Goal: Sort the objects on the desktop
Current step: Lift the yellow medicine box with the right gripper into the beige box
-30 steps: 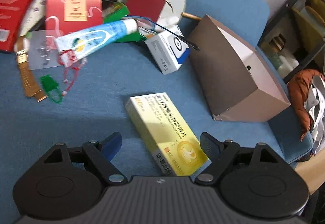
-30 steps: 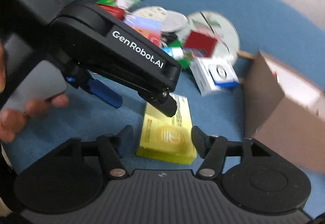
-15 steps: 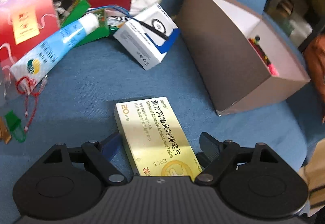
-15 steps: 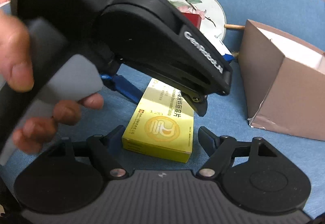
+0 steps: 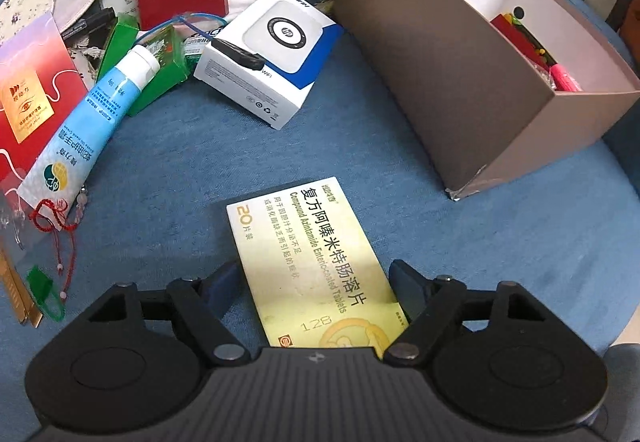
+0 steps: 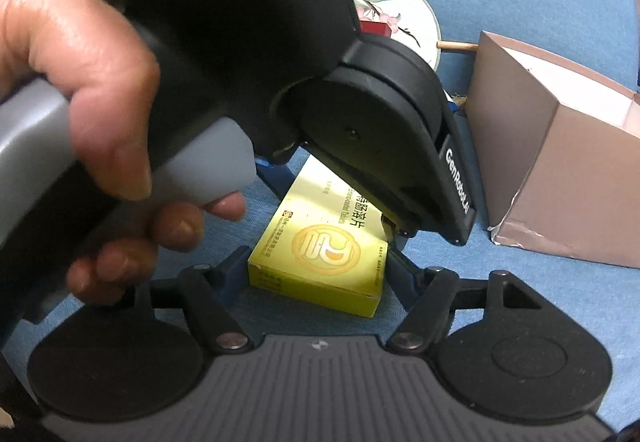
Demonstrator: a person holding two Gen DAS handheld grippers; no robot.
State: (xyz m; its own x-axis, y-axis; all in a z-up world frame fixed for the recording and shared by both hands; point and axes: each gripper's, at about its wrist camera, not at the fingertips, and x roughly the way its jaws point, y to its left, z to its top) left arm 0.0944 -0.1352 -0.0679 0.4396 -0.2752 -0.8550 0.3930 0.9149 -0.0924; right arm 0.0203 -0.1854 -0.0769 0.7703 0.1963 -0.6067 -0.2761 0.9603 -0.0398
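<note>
The yellow tablet box [image 5: 310, 266], flat on the blue worktop [image 5: 192, 169] near the brown box [image 5: 452, 69], is straddled but not yet gripped by the open left claw [image 5: 312, 282] and open right claw [image 6: 316, 270], so closing and lifting is judged next.

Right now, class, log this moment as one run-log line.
left claw: open, straddling yellow tablet box | right claw: open, straddling it too | box: flat on blue surface | brown bin: nearby
</note>
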